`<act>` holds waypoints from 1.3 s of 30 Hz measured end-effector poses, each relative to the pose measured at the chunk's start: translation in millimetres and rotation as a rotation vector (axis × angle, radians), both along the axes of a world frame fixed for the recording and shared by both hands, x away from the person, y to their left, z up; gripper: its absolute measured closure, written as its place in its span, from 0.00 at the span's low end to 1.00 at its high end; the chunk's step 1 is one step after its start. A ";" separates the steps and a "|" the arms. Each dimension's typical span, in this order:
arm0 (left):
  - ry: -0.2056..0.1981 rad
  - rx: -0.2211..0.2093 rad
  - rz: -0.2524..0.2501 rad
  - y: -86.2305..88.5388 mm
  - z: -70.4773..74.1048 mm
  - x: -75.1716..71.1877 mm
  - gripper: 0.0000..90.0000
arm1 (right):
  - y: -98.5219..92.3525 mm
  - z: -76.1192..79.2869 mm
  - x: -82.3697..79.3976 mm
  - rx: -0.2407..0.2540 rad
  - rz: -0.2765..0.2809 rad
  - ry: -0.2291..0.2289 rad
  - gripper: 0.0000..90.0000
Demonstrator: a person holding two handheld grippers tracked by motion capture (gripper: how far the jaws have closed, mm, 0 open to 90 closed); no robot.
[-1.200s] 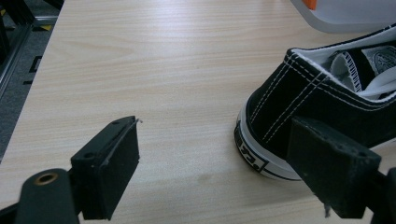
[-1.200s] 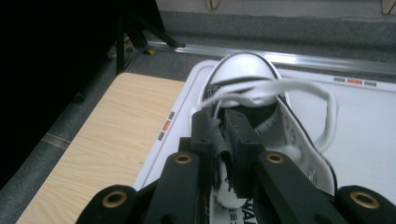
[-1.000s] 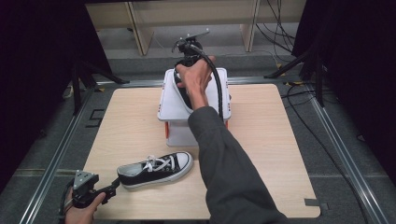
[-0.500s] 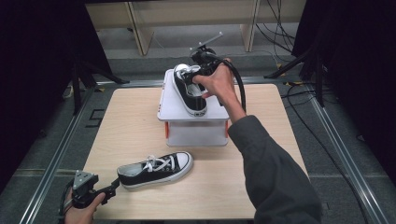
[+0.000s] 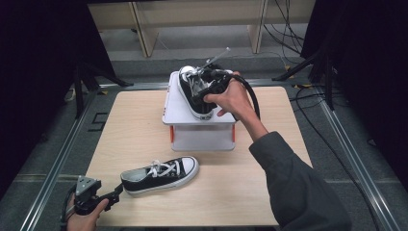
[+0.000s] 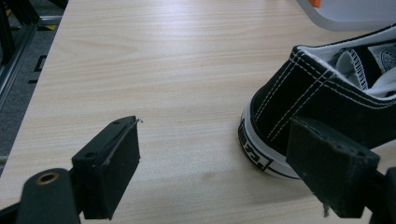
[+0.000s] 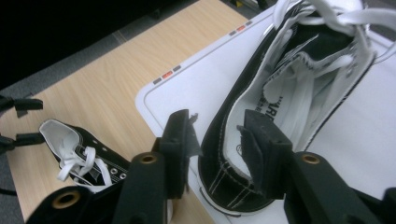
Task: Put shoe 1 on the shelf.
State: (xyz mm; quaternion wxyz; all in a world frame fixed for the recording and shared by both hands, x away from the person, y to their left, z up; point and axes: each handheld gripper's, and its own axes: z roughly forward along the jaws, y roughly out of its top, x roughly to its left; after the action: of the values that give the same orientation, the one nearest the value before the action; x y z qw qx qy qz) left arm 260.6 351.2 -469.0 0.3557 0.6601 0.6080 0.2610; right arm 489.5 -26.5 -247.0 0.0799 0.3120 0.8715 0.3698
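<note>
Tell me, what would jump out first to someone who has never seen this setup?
Probably the black-and-white sneaker lying on top of the white box at the far side of the wooden table, with the right gripper straddling its heel wall, one jaw inside the shoe and one outside. Its twin, the second sneaker, lies on the table near the front, heel toward the open left gripper.

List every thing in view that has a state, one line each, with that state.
Black canvas sneaker on the white box: resting on the box top, heel wall between the right jaws, laces loose.
Black canvas sneaker on the wooden table: upright on its sole, laced, free.
White plastic box: lid closed, bearing one sneaker.
Right gripper: jaws part open, astride the sneaker's heel wall, having just been opening.
Left gripper: open, jaws beside the table sneaker's heel.
</note>
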 end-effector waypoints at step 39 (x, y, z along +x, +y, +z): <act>-0.002 0.001 0.001 -0.1 0.1 0.3 0.19 | 2.1 17.6 -37.1 0.200 -0.033 -0.111 0.51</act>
State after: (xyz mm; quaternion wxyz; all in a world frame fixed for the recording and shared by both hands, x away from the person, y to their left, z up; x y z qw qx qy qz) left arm 260.9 351.1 -468.9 0.3556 0.6597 0.6080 0.2622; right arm 452.5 -24.4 -229.4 0.1024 0.3117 0.8194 0.4700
